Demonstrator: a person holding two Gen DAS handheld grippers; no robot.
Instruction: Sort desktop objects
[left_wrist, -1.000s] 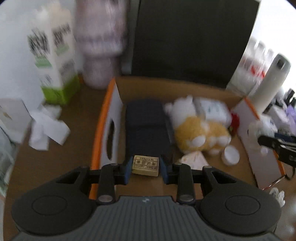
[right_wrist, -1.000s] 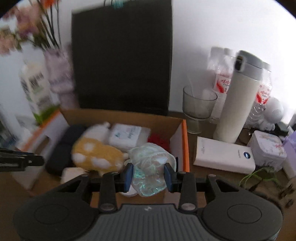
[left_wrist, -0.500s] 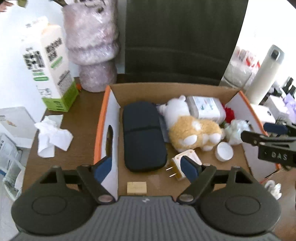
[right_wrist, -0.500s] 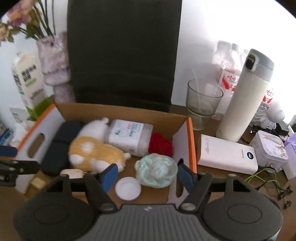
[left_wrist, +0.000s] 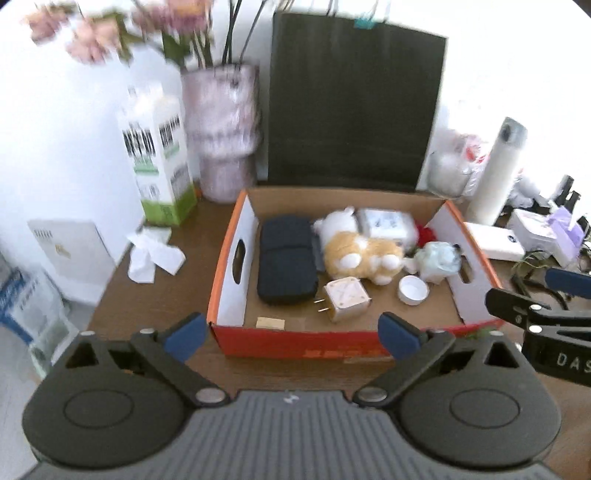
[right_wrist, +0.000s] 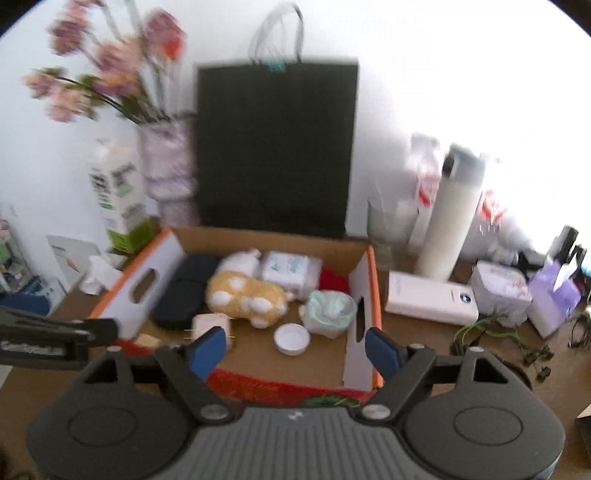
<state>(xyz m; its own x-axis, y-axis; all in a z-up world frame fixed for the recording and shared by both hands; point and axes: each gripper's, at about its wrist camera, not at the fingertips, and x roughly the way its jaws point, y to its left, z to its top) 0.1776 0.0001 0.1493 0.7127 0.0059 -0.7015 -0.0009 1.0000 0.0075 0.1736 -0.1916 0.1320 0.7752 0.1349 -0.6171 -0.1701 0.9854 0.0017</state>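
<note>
An open cardboard box (left_wrist: 229, 266) with orange edges holds a dark case (left_wrist: 286, 258), a yellow-white plush toy (left_wrist: 364, 256), a plug charger (left_wrist: 345, 297) and a white cap (left_wrist: 413, 290). A small tan block (left_wrist: 270, 322) lies at its front left. A pale green crumpled ball (right_wrist: 328, 308) rests by its right wall. My left gripper (left_wrist: 290, 332) hovers before the box front, its jaws opening, nothing between them. My right gripper (right_wrist: 295, 349) hangs over the front right part of the box, its jaws also opening and empty.
Behind the box stand a black paper bag (left_wrist: 351, 103), a flower vase (left_wrist: 221, 129) and a milk carton (left_wrist: 159, 155). Crumpled tissue (left_wrist: 151, 254) lies to the left. On the right are a white flask (right_wrist: 456, 218), a power bank (right_wrist: 430, 301), small tins and cables.
The left gripper let go of the tan block and the right gripper let go of the green ball; both now lie in the box. Both grippers opened wide and drew back and up.
</note>
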